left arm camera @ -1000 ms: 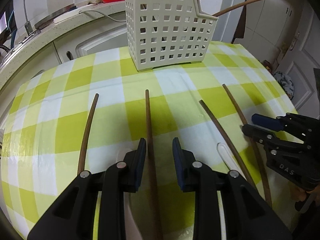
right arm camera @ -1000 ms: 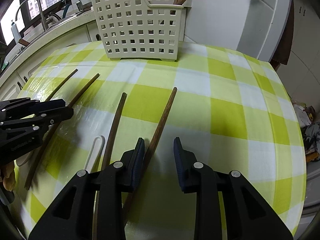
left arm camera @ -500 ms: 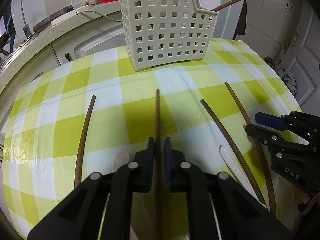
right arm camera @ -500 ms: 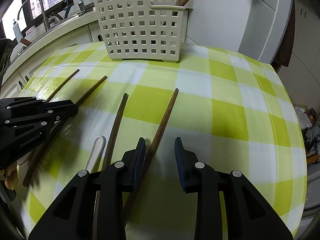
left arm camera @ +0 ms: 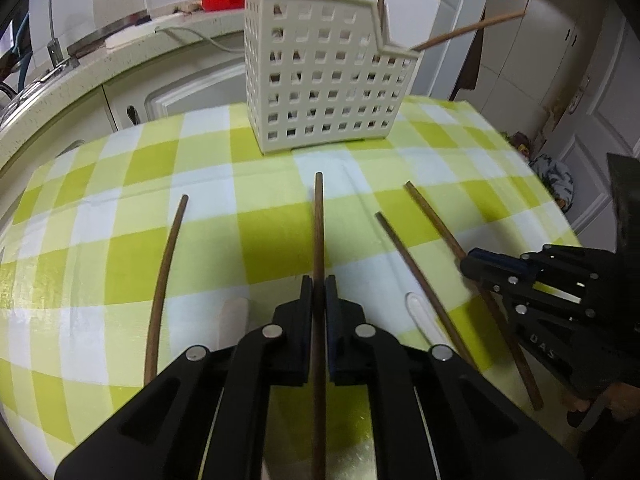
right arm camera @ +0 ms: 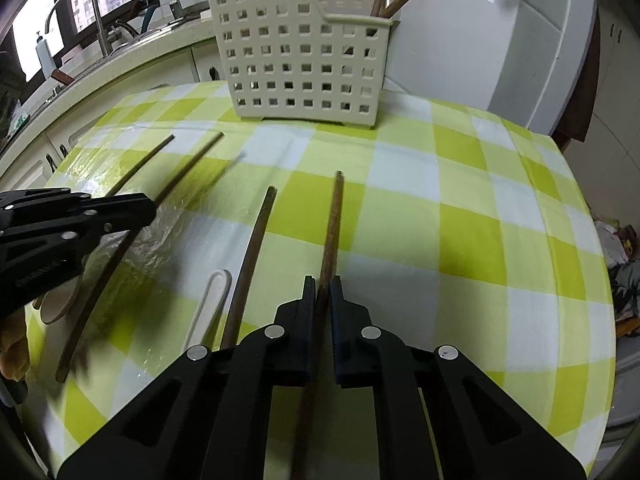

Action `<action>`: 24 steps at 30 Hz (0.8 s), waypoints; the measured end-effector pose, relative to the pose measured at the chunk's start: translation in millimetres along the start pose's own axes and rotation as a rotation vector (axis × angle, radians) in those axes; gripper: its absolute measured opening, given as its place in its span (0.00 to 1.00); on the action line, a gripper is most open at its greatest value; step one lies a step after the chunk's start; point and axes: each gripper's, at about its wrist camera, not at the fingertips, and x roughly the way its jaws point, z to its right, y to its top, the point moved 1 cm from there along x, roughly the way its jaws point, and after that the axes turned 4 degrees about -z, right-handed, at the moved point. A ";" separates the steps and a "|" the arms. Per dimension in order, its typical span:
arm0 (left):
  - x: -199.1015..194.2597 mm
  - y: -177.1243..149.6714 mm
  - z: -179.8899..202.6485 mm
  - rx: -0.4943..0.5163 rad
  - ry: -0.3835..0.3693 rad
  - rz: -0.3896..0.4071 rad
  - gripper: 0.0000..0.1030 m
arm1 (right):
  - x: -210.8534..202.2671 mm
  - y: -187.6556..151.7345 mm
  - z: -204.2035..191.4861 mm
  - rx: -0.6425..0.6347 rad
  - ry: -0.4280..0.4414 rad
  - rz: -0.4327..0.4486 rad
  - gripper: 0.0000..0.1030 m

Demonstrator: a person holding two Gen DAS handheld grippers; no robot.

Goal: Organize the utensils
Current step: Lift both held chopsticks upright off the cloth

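Looking down both sets of fingers at the green checked tablecloth (left arm camera: 100,264), going left to right.

Got a loose chopstick (left arm camera: 164,280) at the far left, flat on the cloth, well clear of any pads. Next to it, a pale handle (left arm camera: 234,316) peeking out just left of the left gripper (left arm camera: 319,280), not gripped.

Then the left gripper itself, jaws pressed tight onto the second chopstick (left arm camera: 319,224). Pinched dead centre between the pads, running straight out past the fingertips, tip aimed at the white basket (left arm camera: 320,80). Same gripper seen from the right wrist cam at the left edge (right arm camera: 150,210), fingers closed together.

Moving right: a white spoon handle (left arm camera: 420,312) flat on the cloth, and just beside it the third chopstick (left arm camera: 412,268), also loose, between the two grippers and in neither one.

Finally the right gripper (right arm camera: 322,284), jaws clamped on the fourth chopstick (right arm camera: 334,220). Caught between the pads near the tips, leaning a touch right as it pokes forward. From the left cam, same pinch visible (left arm camera: 466,266).

Basket standing upright at the far side of the cloth, with a couple of sticks (left arm camera: 468,34) already in its lower right-hand end.
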 end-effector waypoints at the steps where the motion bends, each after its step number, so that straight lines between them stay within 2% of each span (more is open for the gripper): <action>1: -6.0 0.5 0.1 -0.002 -0.002 0.013 0.06 | -3.9 0.5 1.1 0.003 -0.001 0.008 0.07; 11: -62.7 2.7 6.1 -0.006 -0.016 0.128 0.06 | -56.5 3.2 3.6 0.012 0.002 0.097 0.07; 24: -124.1 -6.6 19.8 0.012 -0.012 0.233 0.06 | -122.2 -3.4 5.7 0.026 -0.007 0.202 0.07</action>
